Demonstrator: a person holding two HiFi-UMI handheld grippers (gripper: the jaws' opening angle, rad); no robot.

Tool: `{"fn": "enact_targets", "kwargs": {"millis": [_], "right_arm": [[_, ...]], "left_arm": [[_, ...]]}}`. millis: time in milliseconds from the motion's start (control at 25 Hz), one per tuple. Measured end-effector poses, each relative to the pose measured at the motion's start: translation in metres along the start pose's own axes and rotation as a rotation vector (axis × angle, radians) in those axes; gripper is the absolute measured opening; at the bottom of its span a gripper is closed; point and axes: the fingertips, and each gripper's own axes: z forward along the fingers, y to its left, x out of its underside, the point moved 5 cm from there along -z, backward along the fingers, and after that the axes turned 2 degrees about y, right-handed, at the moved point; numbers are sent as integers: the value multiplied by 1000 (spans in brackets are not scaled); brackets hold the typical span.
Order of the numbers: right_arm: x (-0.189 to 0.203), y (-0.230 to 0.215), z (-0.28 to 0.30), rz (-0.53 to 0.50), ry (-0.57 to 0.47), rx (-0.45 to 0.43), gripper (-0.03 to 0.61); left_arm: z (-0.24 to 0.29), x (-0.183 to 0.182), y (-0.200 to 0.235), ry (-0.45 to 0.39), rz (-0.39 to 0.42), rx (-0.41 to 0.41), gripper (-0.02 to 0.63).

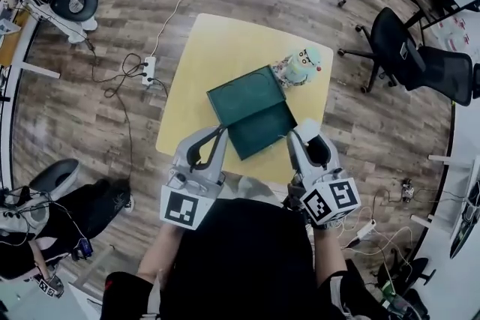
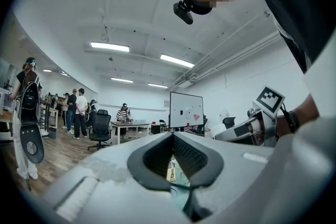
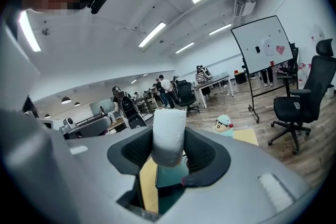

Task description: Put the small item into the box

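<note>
**Small item gripped, carried at the near right edge of the box**

The right hand-held gripper is clamped on the small item, a pale, soft-looking roll standing upright between its jaws. It hovers above the near right corner of the green box, which lies open in two halves at the middle of the yellow tabletop. The left hand-held gripper sits at the box's near left edge; its jaws look closed at the tips with nothing between them. A toy figure stands just beside the box's far right corner.

By my reading the step in hand is the carry: the item is grasped but not yet inside. The next move calls for shifting the right hand-held gripper left and farther over the open box, lowering it, then parting the jaws.
</note>
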Motion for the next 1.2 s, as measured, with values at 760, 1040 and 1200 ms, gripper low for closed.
{"fn": "enact_targets", "kwargs": {"millis": [760, 1040, 1200], "right_arm": [[73, -44, 60, 59, 256, 138, 184], [100, -54, 77, 93, 349, 150, 185], [121, -62, 90, 84, 418, 156, 186]], "left_arm": [[65, 26, 18, 41, -7, 208, 2], [76, 35, 24, 78, -17, 227, 2], [85, 43, 30, 103, -24, 235, 2]]}}
